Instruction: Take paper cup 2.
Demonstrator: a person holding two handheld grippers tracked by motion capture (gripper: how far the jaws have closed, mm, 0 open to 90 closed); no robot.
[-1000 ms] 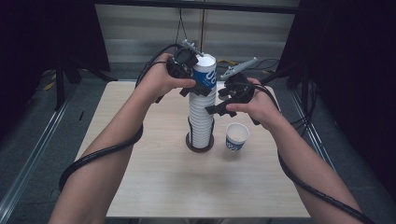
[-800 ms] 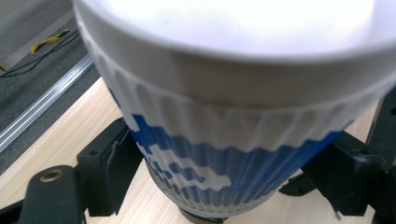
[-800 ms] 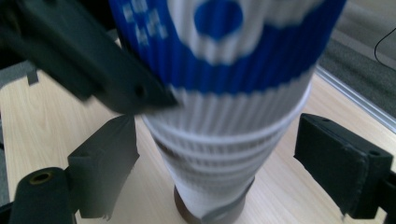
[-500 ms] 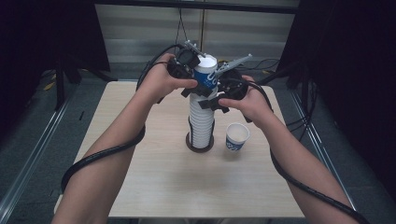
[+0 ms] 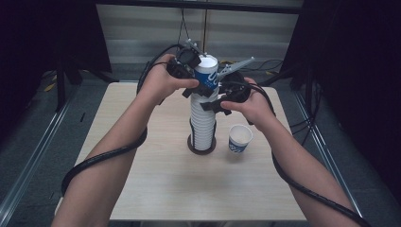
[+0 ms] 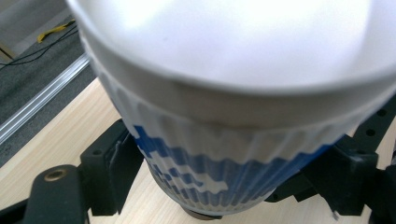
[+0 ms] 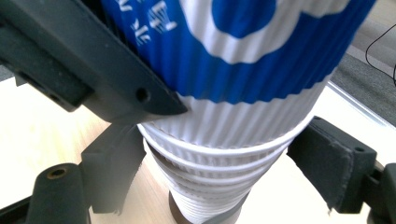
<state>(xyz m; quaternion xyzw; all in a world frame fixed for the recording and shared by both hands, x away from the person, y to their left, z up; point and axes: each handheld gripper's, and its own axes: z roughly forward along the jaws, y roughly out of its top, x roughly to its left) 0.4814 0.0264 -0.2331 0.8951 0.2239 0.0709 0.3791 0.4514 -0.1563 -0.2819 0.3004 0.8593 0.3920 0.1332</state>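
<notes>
Since a second ago, right tool [image 5: 213,98] reached the cup stack [image 5: 203,123], closing around it; left tool [image 5: 195,80] pinches top cup [image 5: 207,75].

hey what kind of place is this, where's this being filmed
Probably a lab or studio set up for recording, not a home. A small wooden table stands alone between dark curtains, metal rails run along the floor, and cables lie loose behind.

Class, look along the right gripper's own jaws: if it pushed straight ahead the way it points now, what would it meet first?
Most likely the stack of cups. The right gripper already has the stack between its jaws, just under the top cup, so it has almost no free travel.
</notes>
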